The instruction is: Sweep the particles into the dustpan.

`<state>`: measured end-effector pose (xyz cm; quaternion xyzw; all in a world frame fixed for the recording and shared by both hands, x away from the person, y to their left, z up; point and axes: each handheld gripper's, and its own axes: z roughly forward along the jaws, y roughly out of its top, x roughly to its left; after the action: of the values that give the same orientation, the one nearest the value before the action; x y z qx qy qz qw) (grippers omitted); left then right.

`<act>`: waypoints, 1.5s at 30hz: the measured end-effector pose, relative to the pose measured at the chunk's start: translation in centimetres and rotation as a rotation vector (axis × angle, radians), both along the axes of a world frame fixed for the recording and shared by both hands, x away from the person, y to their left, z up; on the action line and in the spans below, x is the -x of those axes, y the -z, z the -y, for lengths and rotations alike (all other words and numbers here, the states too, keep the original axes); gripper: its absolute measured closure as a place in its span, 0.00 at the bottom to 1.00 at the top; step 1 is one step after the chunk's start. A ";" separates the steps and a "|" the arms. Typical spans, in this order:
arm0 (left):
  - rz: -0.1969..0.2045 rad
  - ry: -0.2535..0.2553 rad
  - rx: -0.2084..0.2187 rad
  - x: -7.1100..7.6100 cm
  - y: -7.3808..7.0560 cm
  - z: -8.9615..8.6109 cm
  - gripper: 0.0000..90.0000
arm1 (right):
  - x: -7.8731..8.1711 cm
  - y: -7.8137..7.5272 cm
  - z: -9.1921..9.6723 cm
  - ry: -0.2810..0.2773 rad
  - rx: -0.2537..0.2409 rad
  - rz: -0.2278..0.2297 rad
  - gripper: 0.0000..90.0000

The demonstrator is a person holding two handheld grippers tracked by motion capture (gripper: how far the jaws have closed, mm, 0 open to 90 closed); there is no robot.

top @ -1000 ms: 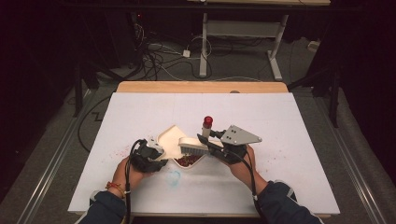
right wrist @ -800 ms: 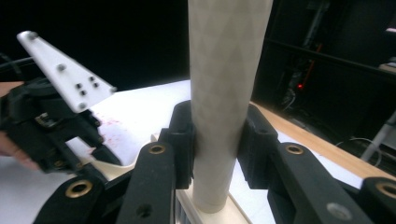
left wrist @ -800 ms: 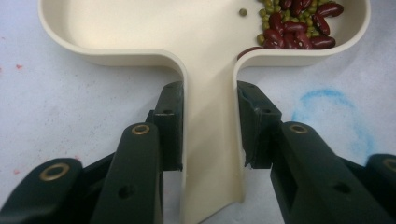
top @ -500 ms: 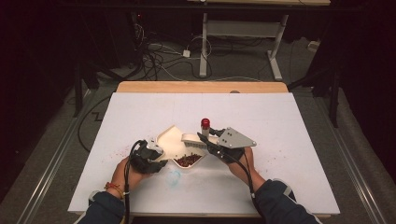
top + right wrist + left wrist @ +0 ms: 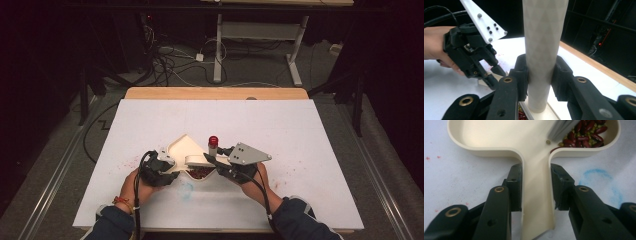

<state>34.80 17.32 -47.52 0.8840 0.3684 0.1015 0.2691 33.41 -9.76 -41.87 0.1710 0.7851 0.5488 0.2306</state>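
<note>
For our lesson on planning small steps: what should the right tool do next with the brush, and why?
Probably the right tool should drag the brush slightly through the beans to gather them: its bristles already rest on the pile in the tray's corner, and the left tool clamps the tray's neck steady.

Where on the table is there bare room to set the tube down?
The white table is bare along its far edge beside the wooden strip, and on the right past the right tool. It is crowded near the front middle, where the cream tray with beans, the red-capped tube and the left tool sit together.
</note>
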 end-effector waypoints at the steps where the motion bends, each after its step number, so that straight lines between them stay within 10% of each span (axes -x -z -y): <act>1: -0.002 0.000 0.001 -0.1 0.0 0.0 0.70 | 0.1 -0.1 0.0 0.001 0.002 -0.006 0.78; 32: 0.013 -0.042 0.014 0.5 0.2 0.2 0.70 | -0.5 -2.5 2.1 0.109 -0.078 0.000 0.78; 45: 0.003 -0.082 0.042 1.0 0.3 0.4 0.70 | -1.4 -0.6 1.6 0.201 0.009 -0.015 0.78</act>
<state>33.76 16.95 -47.85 0.8622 0.4061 0.1059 0.2838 34.77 -11.37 -41.25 0.2520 0.7682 0.5180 0.2794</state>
